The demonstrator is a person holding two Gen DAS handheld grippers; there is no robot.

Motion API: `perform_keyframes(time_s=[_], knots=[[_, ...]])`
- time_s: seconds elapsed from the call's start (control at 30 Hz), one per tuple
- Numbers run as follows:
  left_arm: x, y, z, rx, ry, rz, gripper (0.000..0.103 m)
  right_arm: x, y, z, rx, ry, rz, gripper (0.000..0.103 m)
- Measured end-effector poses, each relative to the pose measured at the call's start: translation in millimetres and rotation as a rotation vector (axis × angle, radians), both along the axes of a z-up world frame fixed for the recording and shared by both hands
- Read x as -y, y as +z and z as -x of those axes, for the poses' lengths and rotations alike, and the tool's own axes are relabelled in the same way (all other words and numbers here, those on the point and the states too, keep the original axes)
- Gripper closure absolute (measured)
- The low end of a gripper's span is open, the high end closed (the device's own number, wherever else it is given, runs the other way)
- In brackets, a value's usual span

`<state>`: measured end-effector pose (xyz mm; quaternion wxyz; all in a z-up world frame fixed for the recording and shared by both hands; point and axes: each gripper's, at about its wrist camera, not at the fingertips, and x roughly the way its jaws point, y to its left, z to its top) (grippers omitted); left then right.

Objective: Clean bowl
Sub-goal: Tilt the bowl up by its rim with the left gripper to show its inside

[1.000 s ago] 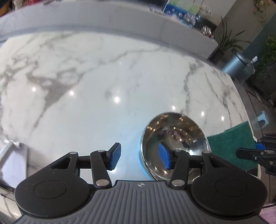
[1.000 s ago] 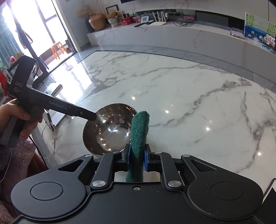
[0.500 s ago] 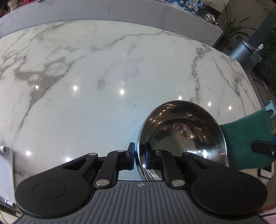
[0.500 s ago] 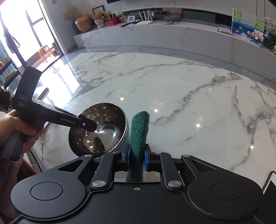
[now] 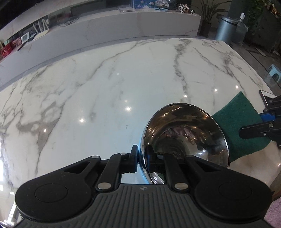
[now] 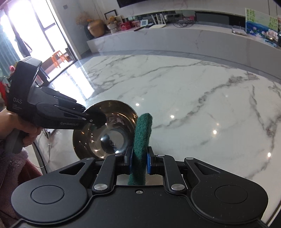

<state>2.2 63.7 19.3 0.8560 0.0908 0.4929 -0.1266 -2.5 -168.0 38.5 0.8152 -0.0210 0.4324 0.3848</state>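
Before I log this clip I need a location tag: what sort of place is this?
Probably a home living room. A long marble TV console carries a white router and ornaments, a glossy marble table fills the foreground, and a potted plant stands beside a metal bin.

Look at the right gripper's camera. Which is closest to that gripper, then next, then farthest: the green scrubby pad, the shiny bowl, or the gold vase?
1. Green scrubby pad: clamped in the right gripper.
2. Shiny bowl: just ahead, left of the pad.
3. Gold vase: far back on the ledge, upper left.
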Motion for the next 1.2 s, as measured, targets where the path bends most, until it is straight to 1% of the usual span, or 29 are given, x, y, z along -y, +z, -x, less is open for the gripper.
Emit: perform_keyframes(time_s=[0.07, 0.23, 0.37, 0.53, 0.6, 0.7, 0.8, 0.93, 1.1, 1.2], knots=[[4, 0, -1, 0.014, -0.036, -0.020, 0.095, 1, -3, -4, -0.006, 0.021, -0.011, 0.090], [12, -1, -4, 0.039, -0.093, -0.045, 0.094, 5, -8, -14, -0.029, 0.067, -0.038, 0.090], [16, -1, -1, 0.070, -0.126, -0.060, 0.093, 1, -9, -17, -0.031, 0.118, -0.011, 0.090], [18, -1, -2, 0.078, -0.128, -0.068, 0.093, -7, -15, -17, -0.036, 0.160, 0.031, 0.090], [18, -1, -3, 0.089, -0.121, -0.083, 0.092, -7, -18, -19, -0.047, 0.158, 0.020, 0.090], [15, -2, -4, 0.093, -0.117, -0.079, 0.092, -7, -22, -20, -0.062, 0.150, 0.009, 0.090], [13, -3, -4, 0.098, -0.121, -0.074, 0.092, -8, -21, -17, -0.060, 0.154, 0.020, 0.090], [14, -3, -3, 0.107, -0.136, -0.086, 0.092, -7, -13, -16, -0.043, 0.148, 0.019, 0.090], [17, -2, 0, 0.129, -0.167, -0.103, 0.092, 0, 4, -25, -0.031, 0.107, -0.024, 0.090], [20, -3, 2, 0.149, -0.193, -0.119, 0.092, -2, 7, -28, -0.034, 0.098, -0.015, 0.090]])
